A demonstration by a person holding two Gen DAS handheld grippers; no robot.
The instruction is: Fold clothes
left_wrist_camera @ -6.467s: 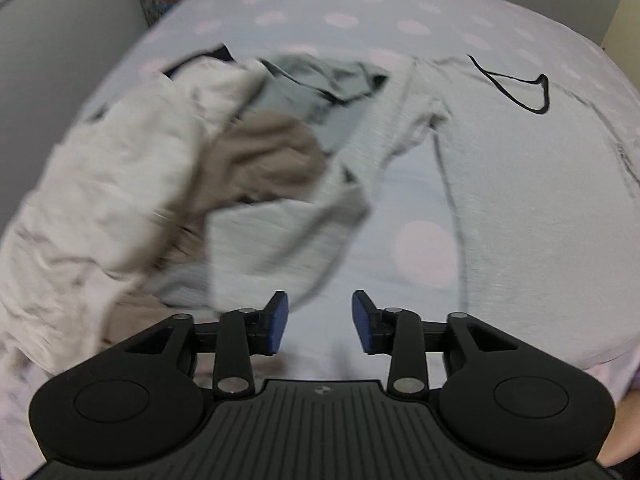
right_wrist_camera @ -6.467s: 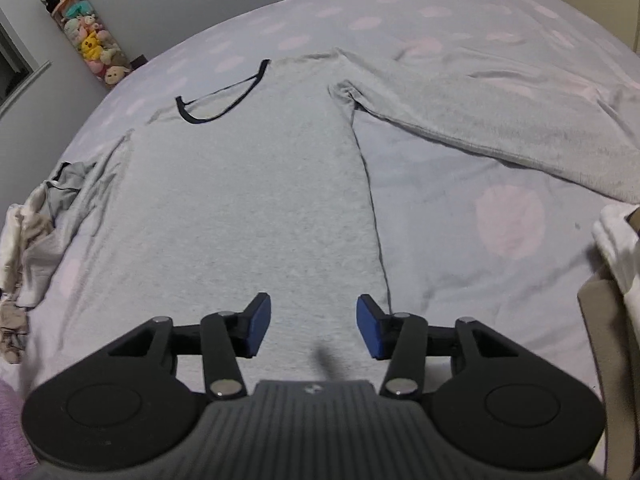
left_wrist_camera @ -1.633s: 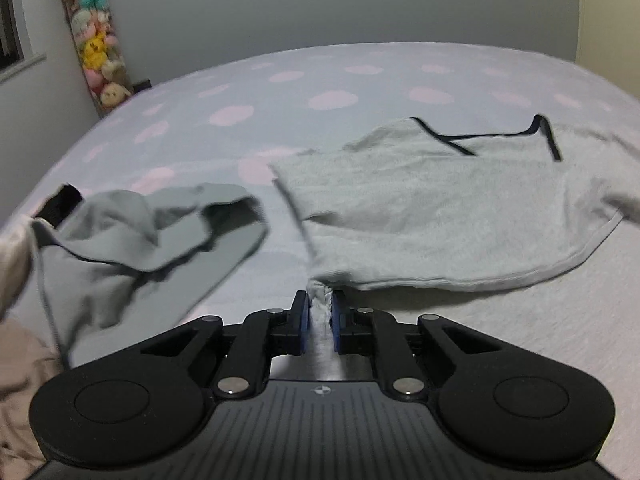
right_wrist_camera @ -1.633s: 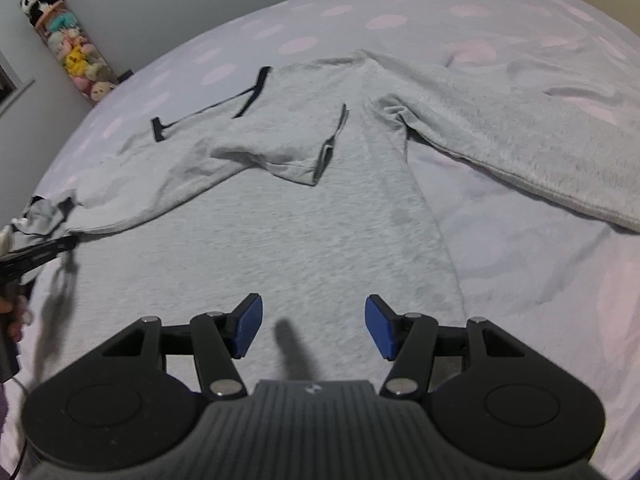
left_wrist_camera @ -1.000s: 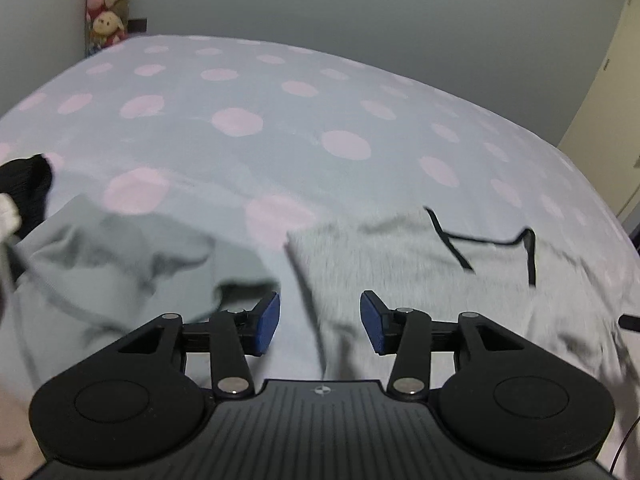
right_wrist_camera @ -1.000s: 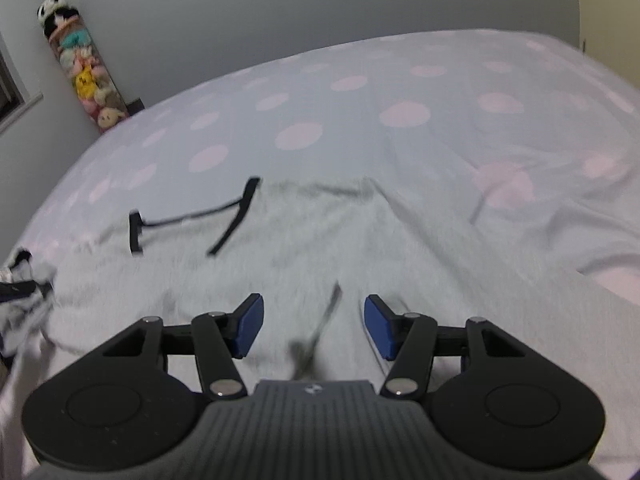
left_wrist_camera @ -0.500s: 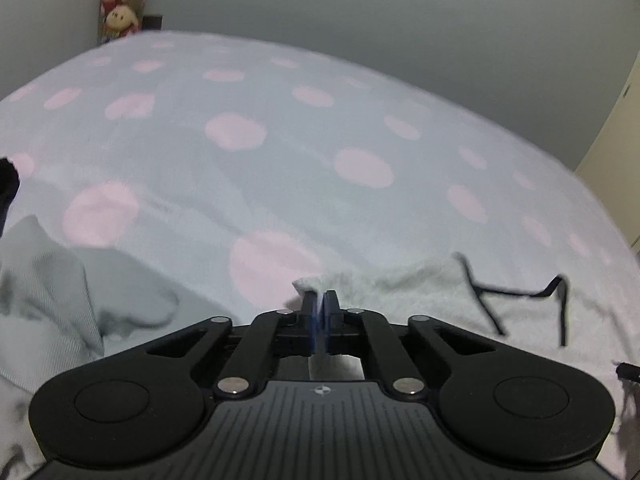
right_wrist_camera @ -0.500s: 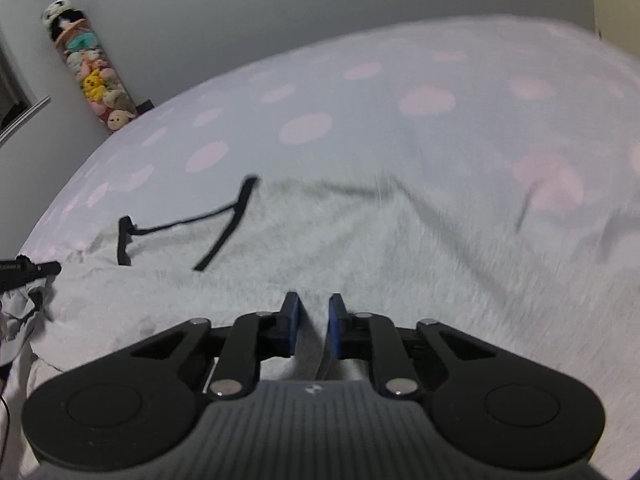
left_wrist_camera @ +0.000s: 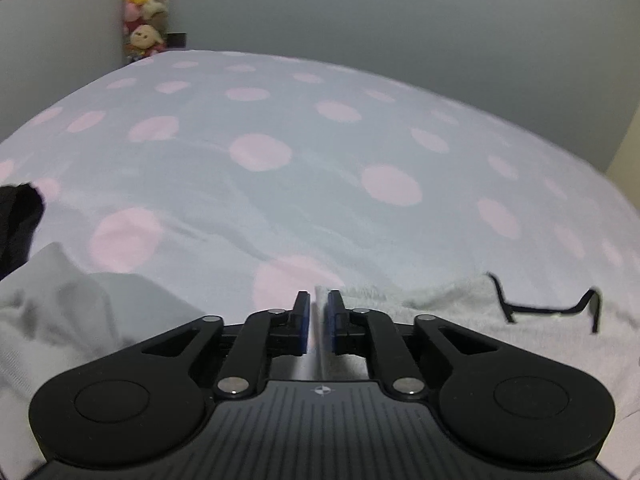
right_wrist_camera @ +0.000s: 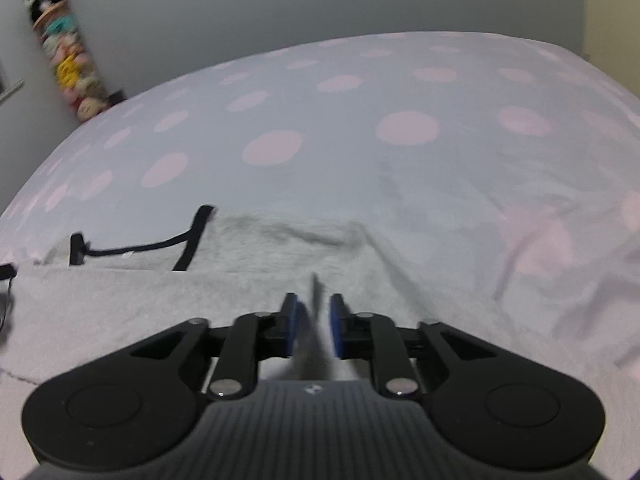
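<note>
A light grey long-sleeved shirt [right_wrist_camera: 248, 252] with a black neckline [right_wrist_camera: 132, 246] lies on the bed. In the left wrist view the same grey shirt [left_wrist_camera: 440, 308] spreads to the right, its black neckline [left_wrist_camera: 540, 310] at the right. My left gripper [left_wrist_camera: 318, 300] is shut on the shirt's left shoulder edge, a strip of cloth pinched between the blue pads. My right gripper [right_wrist_camera: 314, 304] is shut on a raised fold of the shirt near its right shoulder. The shirt's lower body is hidden behind both grippers.
The bed sheet [left_wrist_camera: 280, 184] is pale lilac with pink dots. Another grey garment [left_wrist_camera: 80, 304] and something black [left_wrist_camera: 18, 220] lie at the left. A column of plush toys [right_wrist_camera: 68, 52] stands against the far wall.
Both grippers stay shut on the shirt since half a second ago and have shifted slightly forward. A second ago both stood open above the shirt.
</note>
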